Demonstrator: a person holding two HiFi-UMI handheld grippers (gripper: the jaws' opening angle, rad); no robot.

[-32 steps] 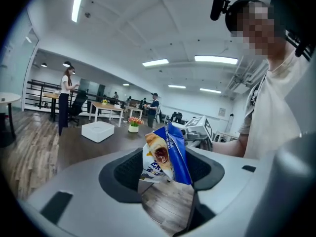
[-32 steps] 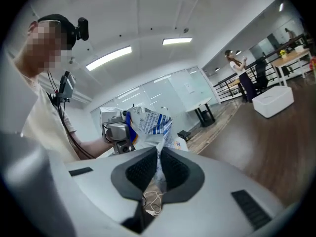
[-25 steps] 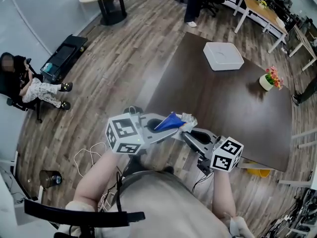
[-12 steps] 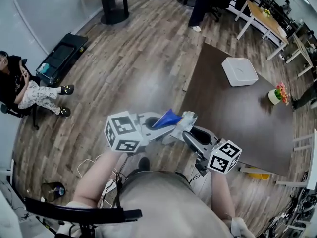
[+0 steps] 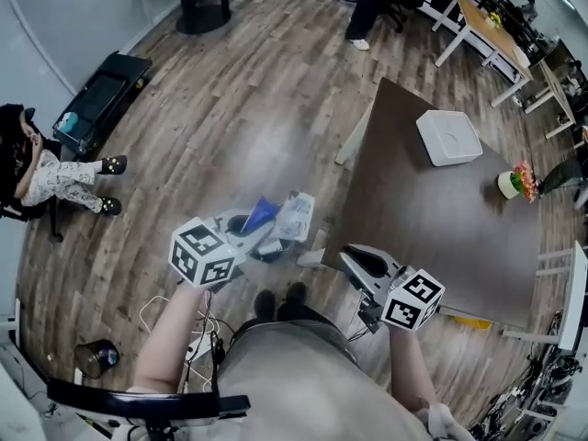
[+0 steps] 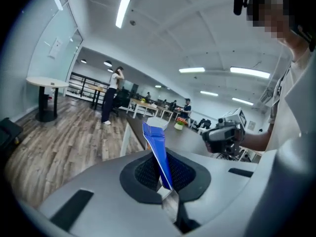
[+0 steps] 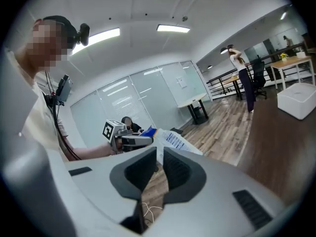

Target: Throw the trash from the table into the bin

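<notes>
Arms (image 5: 175, 333) reach forward; left gripper (image 5: 258, 240) clamps probable wrapper (image 5: 295, 217), right gripper (image 5: 355, 261) empty.

The left tongs (image 6: 160, 171) are pale grey with black ribbed pads (image 6: 143, 173). The blue wrapper (image 6: 158, 149) is bright blue, silver at its lower end. The white wrapper (image 5: 296, 217) carries blue print. The right tongs (image 7: 157, 169) are also grey with black pads. Both the left cube (image 5: 200, 254) and the right cube (image 5: 412, 299) show black-and-white squares. The counter (image 5: 441, 219) is dark brown, the box (image 5: 448, 138) white, and the floor (image 5: 230, 90) grey-brown wood grain.
</notes>
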